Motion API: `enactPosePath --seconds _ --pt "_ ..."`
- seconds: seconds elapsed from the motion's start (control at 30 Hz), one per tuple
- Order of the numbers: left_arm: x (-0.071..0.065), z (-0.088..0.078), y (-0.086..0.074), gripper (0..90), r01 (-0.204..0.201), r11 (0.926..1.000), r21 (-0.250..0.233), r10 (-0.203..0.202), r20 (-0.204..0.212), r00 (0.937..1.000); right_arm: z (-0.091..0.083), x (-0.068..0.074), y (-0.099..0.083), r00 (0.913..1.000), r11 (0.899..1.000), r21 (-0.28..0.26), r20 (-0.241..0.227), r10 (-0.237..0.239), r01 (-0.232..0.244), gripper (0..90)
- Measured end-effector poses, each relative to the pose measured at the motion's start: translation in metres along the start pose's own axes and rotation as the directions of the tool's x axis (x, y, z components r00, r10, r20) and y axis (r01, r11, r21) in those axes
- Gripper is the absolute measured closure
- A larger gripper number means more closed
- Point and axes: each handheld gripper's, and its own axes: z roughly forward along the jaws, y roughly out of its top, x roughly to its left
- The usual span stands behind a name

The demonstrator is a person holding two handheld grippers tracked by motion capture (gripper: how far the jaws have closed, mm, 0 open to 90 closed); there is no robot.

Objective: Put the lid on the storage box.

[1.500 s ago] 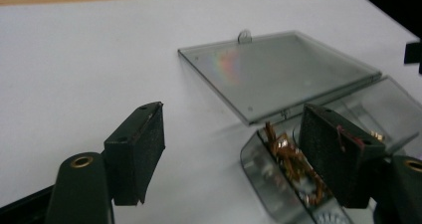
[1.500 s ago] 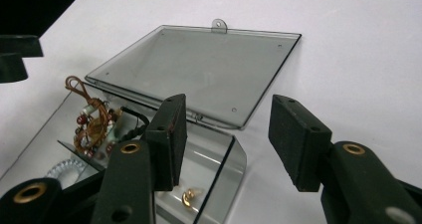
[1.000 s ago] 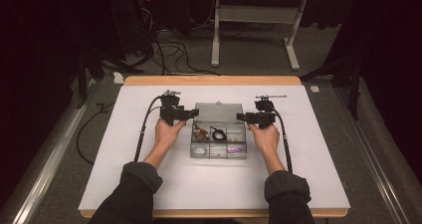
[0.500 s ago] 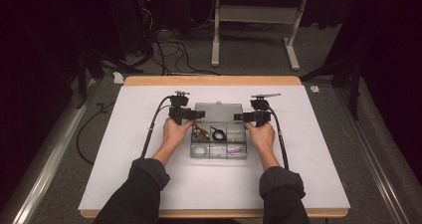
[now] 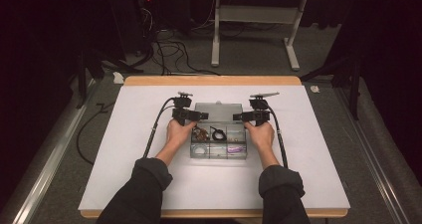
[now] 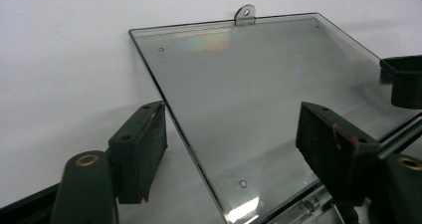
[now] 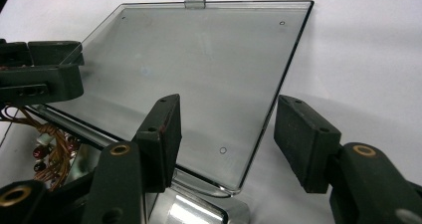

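Both claws, left [image 6: 231, 149] and right [image 7: 226, 139], gape empty astride the lid [image 5: 218, 109], the right's jaws just widened; a nudge could flip it shut

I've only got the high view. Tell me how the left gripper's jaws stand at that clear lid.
Observer: The left gripper is open. One side edge of the lid runs between its jaws, and neither jaw presses on it.
Operator: Now give me the right one.
Observer: The right gripper is open too. It straddles the lid's opposite side edge without clamping it, and its jaws have just been opening.
Operator: Describe the brown clump in the box under the left gripper.
Observer: The right gripper view shows small red parts on coppery wire, bunched together.
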Motion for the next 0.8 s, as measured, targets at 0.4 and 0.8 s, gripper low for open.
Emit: enactPosePath --seconds 0.4,0.8 --pt "-0.0005 -0.001 0.0002 27.4 0.017 0.9997 0.019 -0.018 0.006 0.9998 0.0014 -0.0037 0.001 0.9987 0.999 0.023 -0.038 0.034 -0.033 43.4" --pt "-0.0034 -0.0047 0.0008 28.9 -0.003 1.0 0.008 0.002 0.025 0.9997 -0.0035 0.0018 0.0002 0.9995 1.0 -0.015 -0.022 -0.024 0.023 47.1"
